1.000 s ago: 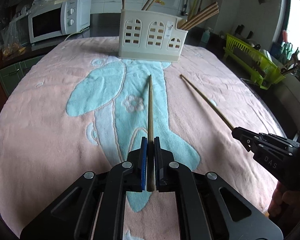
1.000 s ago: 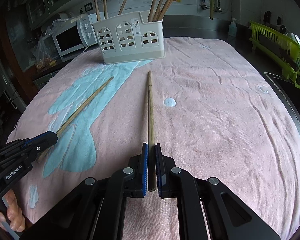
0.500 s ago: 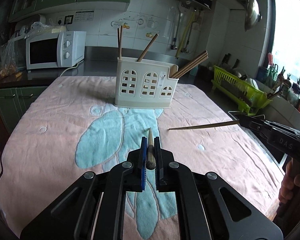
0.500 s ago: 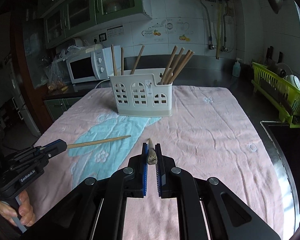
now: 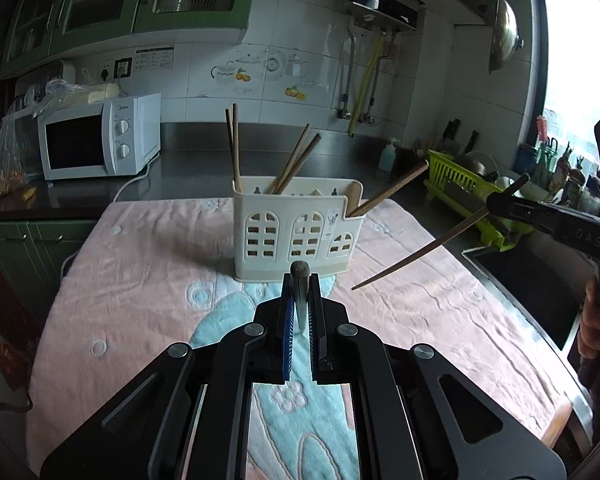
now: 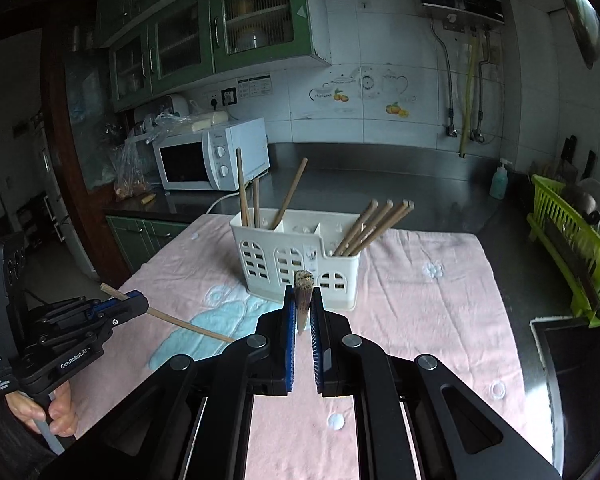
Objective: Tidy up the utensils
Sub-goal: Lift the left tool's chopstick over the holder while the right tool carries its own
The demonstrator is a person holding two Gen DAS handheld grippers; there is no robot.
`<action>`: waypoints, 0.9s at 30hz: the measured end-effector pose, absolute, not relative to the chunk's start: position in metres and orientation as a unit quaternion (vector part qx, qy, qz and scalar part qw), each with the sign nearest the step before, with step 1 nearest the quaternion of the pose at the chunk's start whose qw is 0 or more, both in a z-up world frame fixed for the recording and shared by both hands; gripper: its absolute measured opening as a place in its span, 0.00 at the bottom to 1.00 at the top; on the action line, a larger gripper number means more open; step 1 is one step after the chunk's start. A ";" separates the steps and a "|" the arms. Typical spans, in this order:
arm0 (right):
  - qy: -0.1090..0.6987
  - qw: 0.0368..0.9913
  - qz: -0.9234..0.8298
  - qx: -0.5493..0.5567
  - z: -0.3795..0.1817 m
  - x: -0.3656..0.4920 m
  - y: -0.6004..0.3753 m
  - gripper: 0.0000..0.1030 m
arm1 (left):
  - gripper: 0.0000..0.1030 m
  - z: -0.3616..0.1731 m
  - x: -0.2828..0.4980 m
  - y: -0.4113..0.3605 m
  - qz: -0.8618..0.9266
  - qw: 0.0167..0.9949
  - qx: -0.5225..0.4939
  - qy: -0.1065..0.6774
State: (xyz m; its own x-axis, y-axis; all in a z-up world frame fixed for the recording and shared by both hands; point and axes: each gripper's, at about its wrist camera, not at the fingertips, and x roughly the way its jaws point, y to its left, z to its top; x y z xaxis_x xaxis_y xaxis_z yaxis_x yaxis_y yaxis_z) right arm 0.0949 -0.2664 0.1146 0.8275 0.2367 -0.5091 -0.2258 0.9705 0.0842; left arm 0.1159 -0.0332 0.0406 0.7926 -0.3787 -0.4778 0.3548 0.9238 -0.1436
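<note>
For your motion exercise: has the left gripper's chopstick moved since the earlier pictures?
Yes. The chopstick has lifted off the towel, now level with the holder.

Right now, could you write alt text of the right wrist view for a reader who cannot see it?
The right gripper holds a chopstick end-on, aimed at a white holder with more chopsticks inside, on a pink towel. At lower left, the left gripper holds another chopstick above the towel. Behind are a microwave and a green rack.

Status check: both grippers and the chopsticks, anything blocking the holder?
Left gripper shut on chopstick. Right gripper shut on second chopstick. Both off the towel, facing holder. Nothing in between.
</note>
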 end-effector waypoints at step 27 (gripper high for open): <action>0.331 0.939 0.081 -0.037 0.159 0.243 -0.284 0.07 | 0.05 0.180 0.253 -0.037 -0.130 0.981 -0.033 0.142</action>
